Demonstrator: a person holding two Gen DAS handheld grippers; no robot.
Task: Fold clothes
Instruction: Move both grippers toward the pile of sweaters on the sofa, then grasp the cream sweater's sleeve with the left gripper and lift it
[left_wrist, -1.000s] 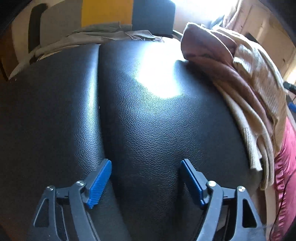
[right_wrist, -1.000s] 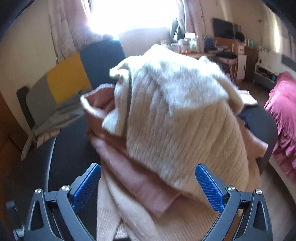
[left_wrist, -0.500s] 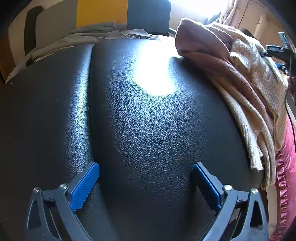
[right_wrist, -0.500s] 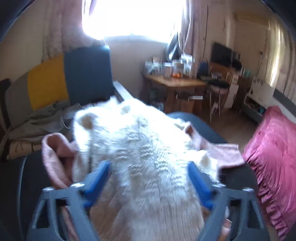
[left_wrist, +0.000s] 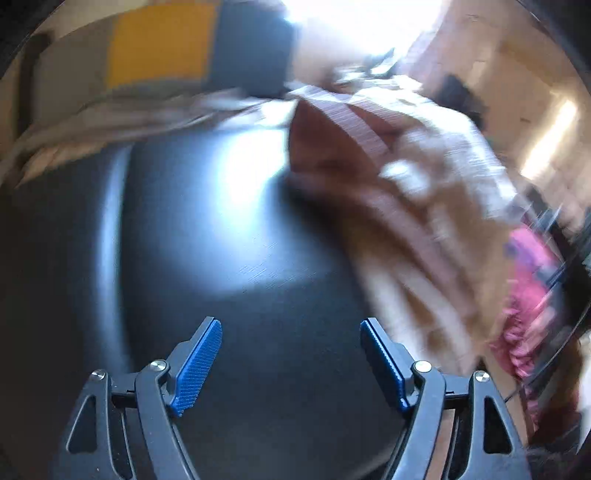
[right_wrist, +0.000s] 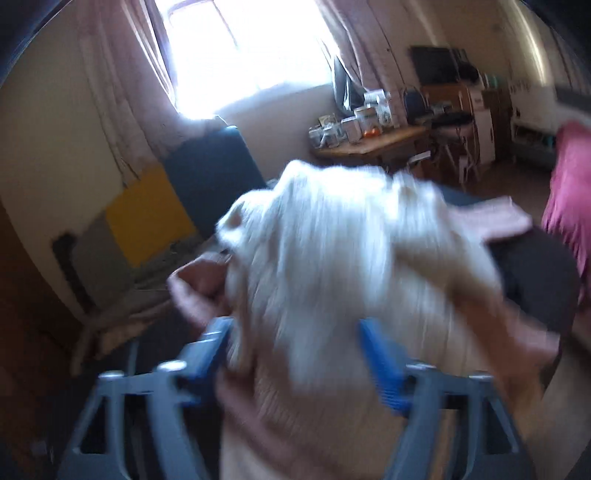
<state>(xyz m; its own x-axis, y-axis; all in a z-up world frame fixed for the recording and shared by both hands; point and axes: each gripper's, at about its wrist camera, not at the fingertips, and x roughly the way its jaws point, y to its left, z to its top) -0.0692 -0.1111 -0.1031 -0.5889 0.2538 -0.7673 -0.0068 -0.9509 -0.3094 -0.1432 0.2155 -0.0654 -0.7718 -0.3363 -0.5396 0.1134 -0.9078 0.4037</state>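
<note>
A cream ribbed sweater lies heaped on a pink garment on the black leather seat. My right gripper has the sweater bunched between its fingers. The fabric touches both blue pads while the jaws are opening. The view is blurred. In the left wrist view the same pile of clothes sits to the upper right. My left gripper hovers open over bare leather, apart from the pile, with nothing between its pads.
A yellow, grey and dark cushion and grey-beige cloth lie at the seat's far edge. Magenta bedding is at the right. A wooden table with several jars stands under the bright window.
The left gripper rose and tilted, so the clothes pile shows more, and its jaws narrowed. The right gripper's pads drew in around the cream sweater, and the view swung left.
</note>
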